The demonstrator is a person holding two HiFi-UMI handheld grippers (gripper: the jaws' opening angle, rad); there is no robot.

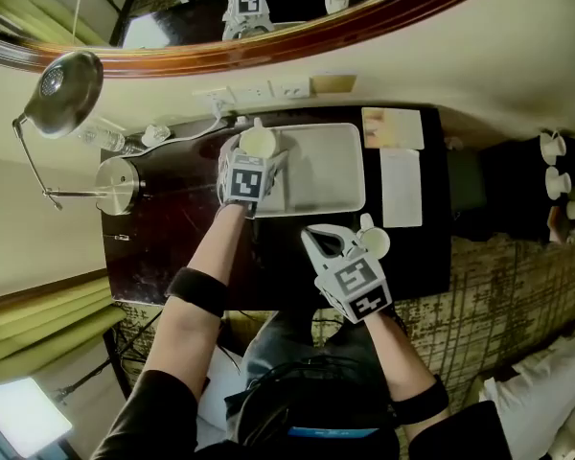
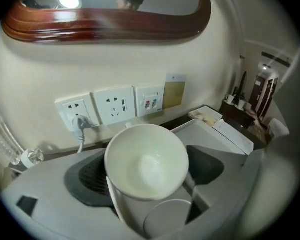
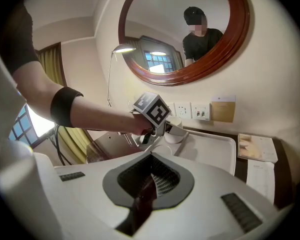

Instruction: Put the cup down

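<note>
I am at the step of putting the cup down. My left tool is closed on the cup, one jaw on each side. The cup is white and it has nothing in it. I can see right down into it.

The cup is over the white tray, up at the tray's 10 o'clock corner. The tray lies on the dark bench. The wall plugs are on the wall just behind the cup, at 12 o'clock. I cannot tell if the bottom of the cup is touching the tray yet. It looks very close.

My right tool is shut tight, with nothing in it. It hangs over the bench at 6 o'clock from the tray, well away from the cup.

I think the job is almost done. Next I need to go down slowly until the cup sits flat. Then I open my left jaws wide and pull the tool back and up, without bumping the cup. The cup looks smooth and may slip or tip over, so I must be gentle.
</note>
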